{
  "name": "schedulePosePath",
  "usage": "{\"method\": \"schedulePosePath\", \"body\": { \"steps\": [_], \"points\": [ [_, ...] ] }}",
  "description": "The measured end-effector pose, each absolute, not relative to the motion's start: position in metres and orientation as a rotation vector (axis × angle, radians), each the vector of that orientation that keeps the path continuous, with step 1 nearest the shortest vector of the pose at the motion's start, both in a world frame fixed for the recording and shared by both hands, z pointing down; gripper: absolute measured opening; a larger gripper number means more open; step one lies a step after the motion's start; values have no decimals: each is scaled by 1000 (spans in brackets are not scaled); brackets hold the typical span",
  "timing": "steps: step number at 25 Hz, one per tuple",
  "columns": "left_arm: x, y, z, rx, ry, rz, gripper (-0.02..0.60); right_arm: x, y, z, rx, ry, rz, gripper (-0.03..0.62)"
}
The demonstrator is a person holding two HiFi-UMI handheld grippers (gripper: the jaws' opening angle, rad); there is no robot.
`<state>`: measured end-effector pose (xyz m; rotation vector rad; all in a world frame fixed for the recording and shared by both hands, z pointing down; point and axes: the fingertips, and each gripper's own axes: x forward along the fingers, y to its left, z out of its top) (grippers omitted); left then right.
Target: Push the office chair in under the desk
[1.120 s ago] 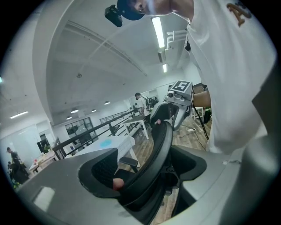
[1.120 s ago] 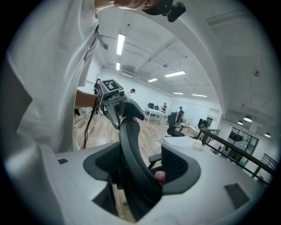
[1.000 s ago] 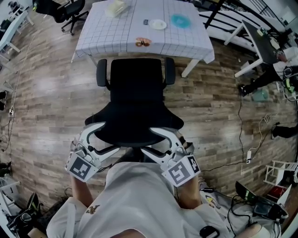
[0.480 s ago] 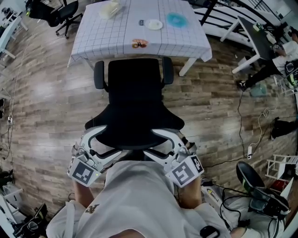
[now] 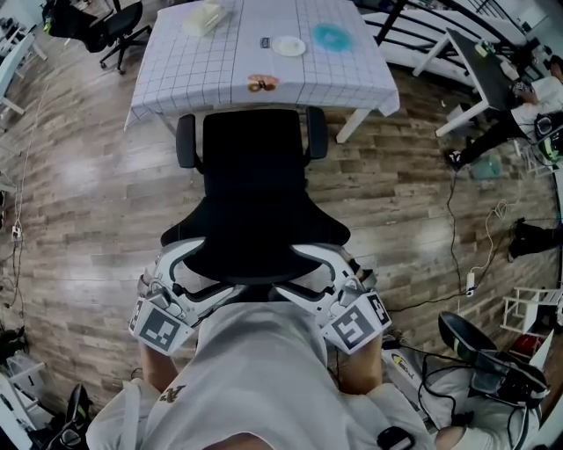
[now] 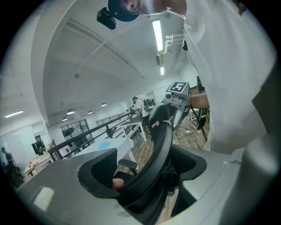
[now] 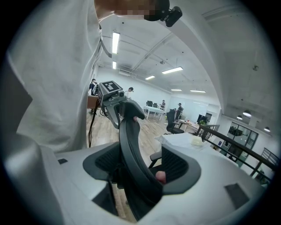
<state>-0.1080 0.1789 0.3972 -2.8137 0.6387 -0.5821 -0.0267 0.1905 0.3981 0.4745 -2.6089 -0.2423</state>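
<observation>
A black office chair point(image 5: 255, 193) stands with its seat facing the desk point(image 5: 202, 75), which wears a white gridded cloth. Its armrests reach the desk's front edge. My left gripper point(image 5: 180, 257) clasps the left end of the backrest's top edge, and my right gripper point(image 5: 318, 257) clasps the right end. In the left gripper view the curved backrest point(image 6: 160, 145) runs between the jaws of the left gripper point(image 6: 145, 176). It does the same in the right gripper view, where the backrest point(image 7: 131, 145) passes through the right gripper point(image 7: 136, 176).
On the desk lie a white plate point(image 5: 288, 46), a blue disc point(image 5: 333, 37), a pale box point(image 5: 204, 18) and a small brown item point(image 5: 258, 83). Another black chair point(image 5: 106, 22) stands at the far left. Cables point(image 5: 457, 228) and white furniture point(image 5: 466, 79) fill the right side.
The chair has edged slightly toward the desk. Both grippers keep the same hold on the backrest.
</observation>
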Motion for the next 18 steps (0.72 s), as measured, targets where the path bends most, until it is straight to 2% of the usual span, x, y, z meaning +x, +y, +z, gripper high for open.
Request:
{"method": "schedulePosePath", "body": {
  "steps": [18],
  "points": [
    [-88, 136, 404, -2818, 669, -625, 387, -8, 146, 402, 465, -2603, -277, 305]
  ]
}}
